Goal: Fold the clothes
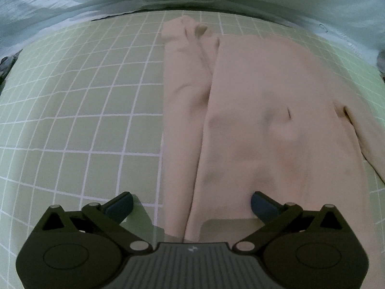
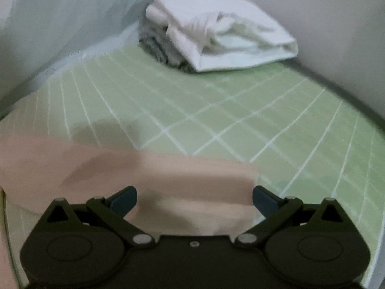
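A pale pink garment (image 1: 264, 120) lies flat on the green grid mat (image 1: 72, 120), with its left part folded over in a long strip (image 1: 182, 96). My left gripper (image 1: 191, 204) is open above the garment's near edge, its jaws wide apart. In the right wrist view a pink sleeve or strip of the garment (image 2: 144, 175) stretches across from the left. My right gripper (image 2: 195, 200) is open, with the end of the strip between its jaws.
A folded white cloth (image 2: 228, 31) sits on a grey knitted item (image 2: 158, 48) at the far end of the mat (image 2: 240, 110). A pale printed sheet (image 1: 120, 0) borders the mat's far side. A wall (image 2: 336, 24) stands to the right.
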A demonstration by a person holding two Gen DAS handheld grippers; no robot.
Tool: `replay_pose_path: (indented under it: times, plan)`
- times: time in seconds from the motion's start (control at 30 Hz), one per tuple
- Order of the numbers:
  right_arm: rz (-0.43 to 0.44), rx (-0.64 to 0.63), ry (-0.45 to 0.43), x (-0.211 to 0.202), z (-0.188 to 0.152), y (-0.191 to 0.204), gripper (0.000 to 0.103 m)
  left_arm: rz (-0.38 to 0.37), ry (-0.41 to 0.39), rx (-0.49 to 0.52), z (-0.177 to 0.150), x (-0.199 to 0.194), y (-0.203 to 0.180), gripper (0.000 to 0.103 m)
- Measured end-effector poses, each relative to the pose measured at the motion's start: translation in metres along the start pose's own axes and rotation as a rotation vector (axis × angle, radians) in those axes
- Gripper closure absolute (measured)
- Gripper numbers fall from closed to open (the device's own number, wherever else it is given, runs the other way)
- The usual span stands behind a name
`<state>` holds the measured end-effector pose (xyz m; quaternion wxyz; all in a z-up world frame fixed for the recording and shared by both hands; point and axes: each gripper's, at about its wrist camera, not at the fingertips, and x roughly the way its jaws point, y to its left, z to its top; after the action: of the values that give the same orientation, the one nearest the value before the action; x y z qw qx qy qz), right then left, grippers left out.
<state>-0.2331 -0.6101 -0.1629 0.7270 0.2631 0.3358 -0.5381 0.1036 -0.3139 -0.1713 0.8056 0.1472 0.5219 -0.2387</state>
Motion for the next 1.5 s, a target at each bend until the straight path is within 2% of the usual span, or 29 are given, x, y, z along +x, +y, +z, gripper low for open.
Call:
replay_pose_path:
  times: [0.07,0.47,0.57,0.63,0.7,0.73,0.77,0.8,0.83,0.87,0.97,1.1,1.23,1.33,1.4,1.47,1.5]
  plan:
    - [-0.013,-0.03,-0.008,0.001,-0.004,0.002,0.0,-0.001,0.005,0.001,-0.001,-0.001,0.001,0.0]
    - [-0.014,0.019,-0.015,0.002,-0.008,-0.001,0.0,0.0,0.008,-0.002,0.002,0.002,-0.001,0.0]
    - [0.016,0.008,-0.01,0.001,-0.006,0.001,0.002,-0.001,0.007,0.0,0.001,0.001,-0.001,0.0]
    - [0.049,-0.017,-0.024,-0.003,-0.006,0.004,0.016,-0.001,0.005,0.0,0.001,0.001,-0.001,0.0]
    - [0.082,-0.041,-0.044,-0.007,-0.006,0.01,0.051,-0.001,0.003,0.0,0.001,0.002,-0.001,0.0]
    - [0.095,-0.043,-0.047,-0.008,-0.005,0.013,0.063,-0.001,0.003,0.0,0.001,0.002,-0.001,0.0]
    - [0.116,-0.031,-0.045,-0.007,-0.003,0.015,0.069,-0.001,0.003,-0.001,0.001,0.002,-0.001,0.0]
    - [0.14,-0.015,-0.042,-0.006,-0.001,0.017,0.082,-0.001,0.002,-0.001,0.0,0.002,-0.001,0.0]
    - [0.165,0.001,-0.039,-0.004,0.001,0.019,0.084,-0.001,0.002,-0.001,0.0,0.002,-0.001,0.0]
    - [0.211,0.046,-0.026,-0.001,0.005,0.021,0.09,-0.001,0.002,-0.001,0.001,0.002,-0.001,0.0]
    - [0.352,0.178,0.023,0.014,0.016,0.031,0.092,-0.001,0.002,-0.001,0.001,0.002,-0.001,0.0]
    - [0.52,0.138,0.062,0.023,0.027,0.087,0.092,-0.001,0.0,-0.001,0.001,0.002,-0.001,0.0]
    - [0.731,-0.017,0.072,0.011,0.031,0.162,0.093,-0.001,-0.003,0.0,0.0,0.001,-0.001,0.0]
    - [0.89,-0.172,0.138,-0.002,0.02,0.217,0.092,-0.003,-0.002,0.003,0.001,0.001,-0.001,0.0]
    - [0.921,-0.296,0.149,-0.015,0.004,0.243,0.09,-0.004,-0.001,0.005,0.001,0.001,0.0,0.0]
    - [0.911,-0.385,0.152,-0.024,-0.007,0.256,0.072,-0.005,0.0,0.006,0.001,0.001,0.0,0.0]
    - [0.901,-0.417,0.153,-0.027,-0.011,0.258,0.046,-0.005,-0.001,0.006,0.001,0.001,0.0,0.0]
